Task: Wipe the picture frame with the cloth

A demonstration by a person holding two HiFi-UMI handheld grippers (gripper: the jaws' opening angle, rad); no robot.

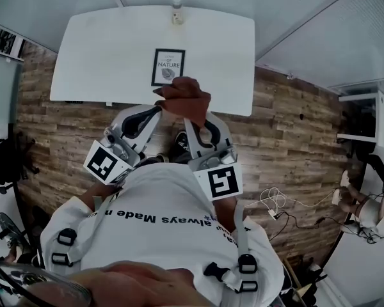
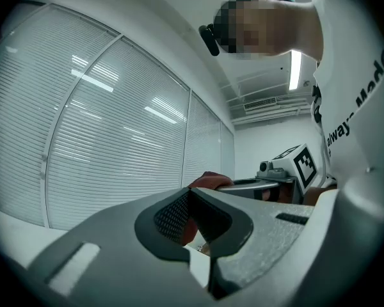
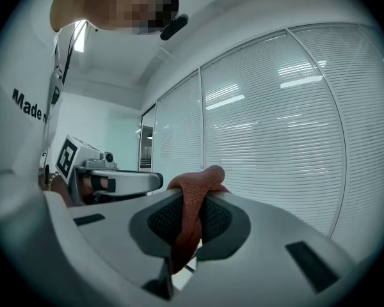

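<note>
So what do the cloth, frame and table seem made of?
The cloth looks like soft matte reddish-brown fabric: it bunches and folds. The frame has a thin dark border, wood or plastic, can't tell. The table has a smooth white top, probably laminate.

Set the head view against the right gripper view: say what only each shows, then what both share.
Only the head view shows the white rectangular table, the black picture frame lying flat on it, a small bottle at the table's far edge, and the wood-plank floor.

Only the right gripper view shows the white window blinds and, close up, the right gripper with its jaws pinching the rust-red cloth between dark pads.

Both show that cloth, the right gripper and the left gripper.
</note>
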